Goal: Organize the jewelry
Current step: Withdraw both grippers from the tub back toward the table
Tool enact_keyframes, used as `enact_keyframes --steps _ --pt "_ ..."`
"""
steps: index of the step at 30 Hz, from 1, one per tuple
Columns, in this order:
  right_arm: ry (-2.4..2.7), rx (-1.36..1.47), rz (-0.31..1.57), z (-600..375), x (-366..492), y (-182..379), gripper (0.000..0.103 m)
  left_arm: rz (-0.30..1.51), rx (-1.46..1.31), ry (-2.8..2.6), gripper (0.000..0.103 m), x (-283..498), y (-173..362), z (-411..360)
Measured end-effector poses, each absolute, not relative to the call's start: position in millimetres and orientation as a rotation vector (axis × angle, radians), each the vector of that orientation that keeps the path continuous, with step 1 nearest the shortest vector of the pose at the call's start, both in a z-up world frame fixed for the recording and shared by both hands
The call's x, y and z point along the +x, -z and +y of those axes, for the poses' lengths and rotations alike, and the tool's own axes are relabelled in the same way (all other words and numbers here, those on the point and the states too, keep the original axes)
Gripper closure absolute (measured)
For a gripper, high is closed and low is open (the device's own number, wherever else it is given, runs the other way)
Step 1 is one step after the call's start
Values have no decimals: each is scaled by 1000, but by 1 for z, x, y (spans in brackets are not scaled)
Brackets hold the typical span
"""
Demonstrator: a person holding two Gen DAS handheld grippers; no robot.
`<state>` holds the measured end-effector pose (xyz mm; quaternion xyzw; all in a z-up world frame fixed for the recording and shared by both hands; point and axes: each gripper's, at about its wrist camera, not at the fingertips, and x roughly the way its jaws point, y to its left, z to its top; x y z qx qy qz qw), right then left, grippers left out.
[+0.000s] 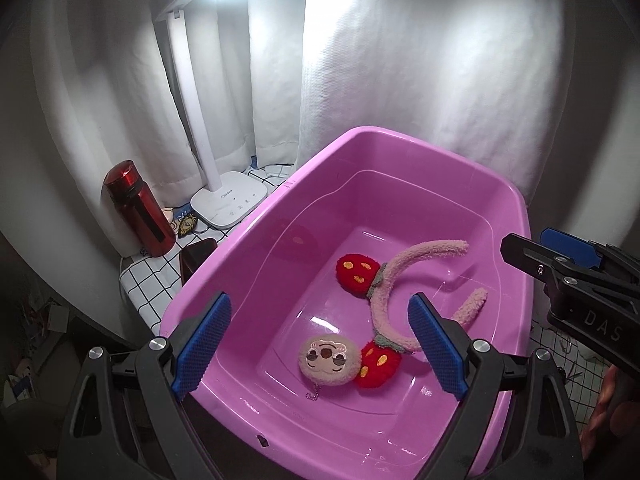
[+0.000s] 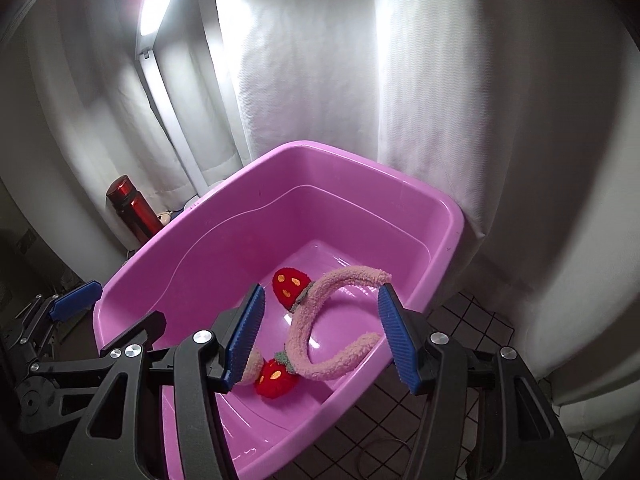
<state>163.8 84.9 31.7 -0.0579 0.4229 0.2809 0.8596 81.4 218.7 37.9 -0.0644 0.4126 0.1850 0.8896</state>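
A pink plastic tub (image 1: 248, 216) (image 2: 200, 224) stands on the checked table. On its floor lies a fuzzy pink headband (image 1: 404, 268) (image 2: 308, 320) with two red strawberry plushes (image 1: 356, 274) (image 2: 290, 282). A round plush face charm (image 1: 326, 362) with a small ball chain lies beside the nearer strawberry (image 1: 376, 364) (image 2: 274, 378). My left gripper (image 1: 320, 348) is open and empty above the tub's near side. My right gripper (image 2: 324, 334) is open and empty above the headband. The right gripper also shows in the left wrist view (image 1: 560, 268).
A red bottle (image 1: 138, 208) (image 2: 132, 208), a white lamp base (image 1: 230, 198) and small trinkets (image 1: 186, 222) stand left of the tub. White curtains (image 1: 400, 60) hang behind. The checked cloth (image 2: 460, 332) shows right of the tub.
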Motion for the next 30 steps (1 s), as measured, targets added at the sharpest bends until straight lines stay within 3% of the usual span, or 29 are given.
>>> enact_keyframes --steps 17,30 --pt "-506 -65 859 -17 108 -35 46 840 -89 -273 15 56 -52 140" --pt "-347 34 919 -147 57 -7 46 888 -83 -177 11 29 -32 70"
